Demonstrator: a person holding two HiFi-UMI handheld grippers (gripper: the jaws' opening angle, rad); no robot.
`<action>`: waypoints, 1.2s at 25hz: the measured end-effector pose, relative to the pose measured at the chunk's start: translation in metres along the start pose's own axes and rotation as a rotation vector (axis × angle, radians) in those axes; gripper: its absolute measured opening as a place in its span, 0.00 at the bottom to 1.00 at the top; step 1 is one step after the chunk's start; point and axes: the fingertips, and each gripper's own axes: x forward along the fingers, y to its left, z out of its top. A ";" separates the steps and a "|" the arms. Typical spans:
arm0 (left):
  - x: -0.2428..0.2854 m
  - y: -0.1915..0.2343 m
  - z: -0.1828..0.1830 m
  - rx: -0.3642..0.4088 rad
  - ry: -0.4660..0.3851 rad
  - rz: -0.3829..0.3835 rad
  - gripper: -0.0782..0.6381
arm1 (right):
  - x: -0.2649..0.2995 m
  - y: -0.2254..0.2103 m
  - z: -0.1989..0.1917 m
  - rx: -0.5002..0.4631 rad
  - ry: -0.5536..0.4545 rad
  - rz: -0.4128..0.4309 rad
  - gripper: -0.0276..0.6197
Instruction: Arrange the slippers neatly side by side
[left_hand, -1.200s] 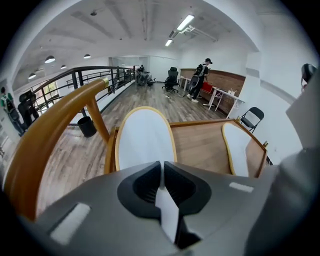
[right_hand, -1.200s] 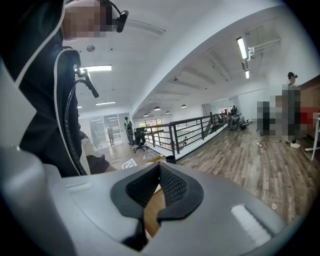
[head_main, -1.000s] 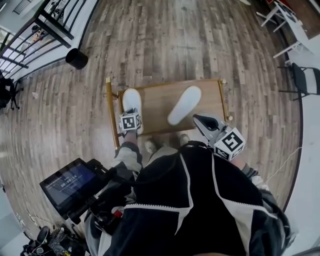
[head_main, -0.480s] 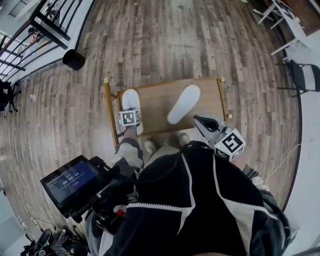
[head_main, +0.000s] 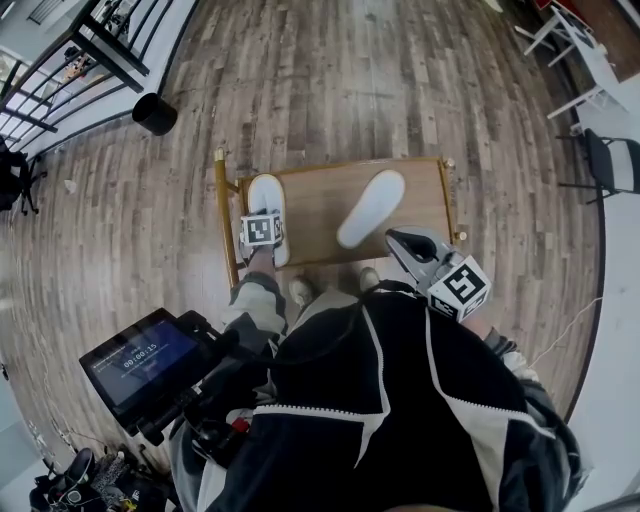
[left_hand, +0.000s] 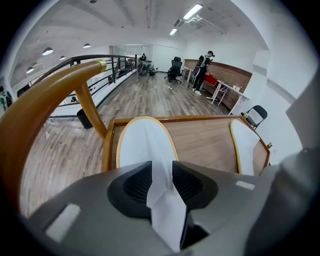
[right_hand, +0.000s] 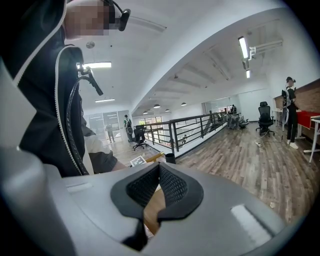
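Jacket cloth (head_main: 400, 400), black with white piping, fills the near ground, with a small lit monitor (head_main: 135, 362) at its eight o'clock. Ahead, the left gripper (left_hand: 161, 175) tips steeply down over the heel of the white fabric left slipper (head_main: 266, 195). Its jaws have just been opening and stand apart, the white heel edge between them. The right gripper (right_hand: 159, 175) hovers at the low wooden table's (head_main: 315, 205) near edge, around five o'clock, jaws pressed together on nothing. The left slipper lies straight, toe to twelve, beside a golden rail (head_main: 224, 215). The white right slipper (head_main: 371, 208) lies well apart at its three o'clock, toe slanting to one. Beyond, at eleven o'clock, stands a black bin (head_main: 154, 114).
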 end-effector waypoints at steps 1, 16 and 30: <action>-0.001 -0.002 0.002 0.000 -0.004 0.001 0.32 | -0.001 -0.001 0.000 -0.003 -0.003 0.005 0.05; -0.152 -0.082 0.102 0.113 -0.498 -0.231 0.24 | 0.037 0.009 0.013 -0.036 -0.051 0.140 0.05; -0.366 -0.132 0.132 0.076 -1.091 -0.491 0.14 | 0.083 0.042 0.038 -0.080 -0.112 0.286 0.05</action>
